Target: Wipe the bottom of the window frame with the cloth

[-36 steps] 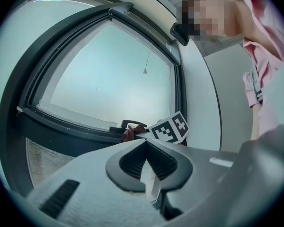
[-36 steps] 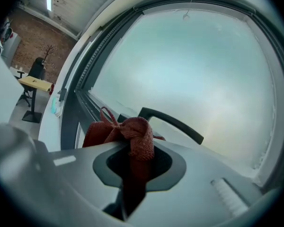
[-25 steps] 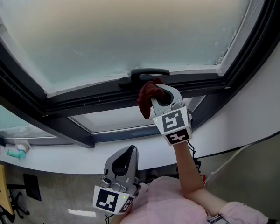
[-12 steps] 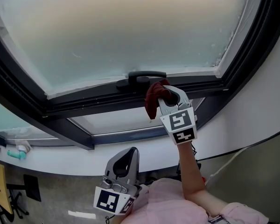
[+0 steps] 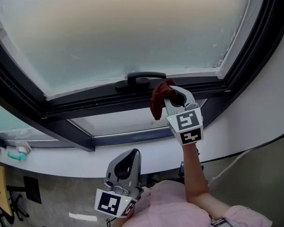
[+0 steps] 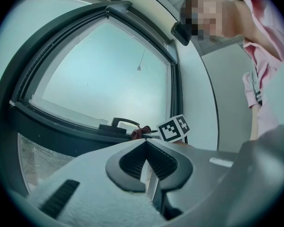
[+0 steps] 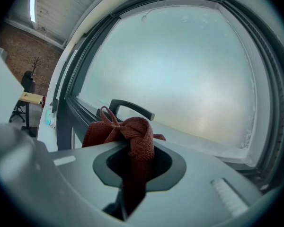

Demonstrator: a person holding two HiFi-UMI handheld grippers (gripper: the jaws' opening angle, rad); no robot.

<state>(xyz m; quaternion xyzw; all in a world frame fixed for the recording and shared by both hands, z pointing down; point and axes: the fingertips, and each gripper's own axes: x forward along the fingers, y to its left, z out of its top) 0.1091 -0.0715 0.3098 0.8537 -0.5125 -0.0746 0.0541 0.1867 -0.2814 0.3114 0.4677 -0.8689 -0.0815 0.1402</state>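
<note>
A dark red cloth (image 5: 157,103) is bunched between the jaws of my right gripper (image 5: 170,93), which is shut on it. The cloth lies against the black bottom rail of the window frame (image 5: 94,103), just right of and below the black handle (image 5: 144,77). In the right gripper view the cloth (image 7: 128,131) bulges out of the right gripper (image 7: 135,162), with the handle (image 7: 130,109) just behind it. My left gripper (image 5: 128,163) hangs low by the person's body, shut with nothing in it. The left gripper (image 6: 146,167) looks toward the window.
Frosted glass (image 5: 132,32) fills the sash above the rail. A smaller lower pane (image 5: 118,119) sits beneath it. A white sill (image 5: 61,162) runs below, with a teal object (image 5: 16,155) at its left end. A cable (image 5: 246,150) crosses the right wall.
My right gripper has slid to the right along the bottom rail with the cloth in it, passing under the handle. The left gripper has stayed put.
</note>
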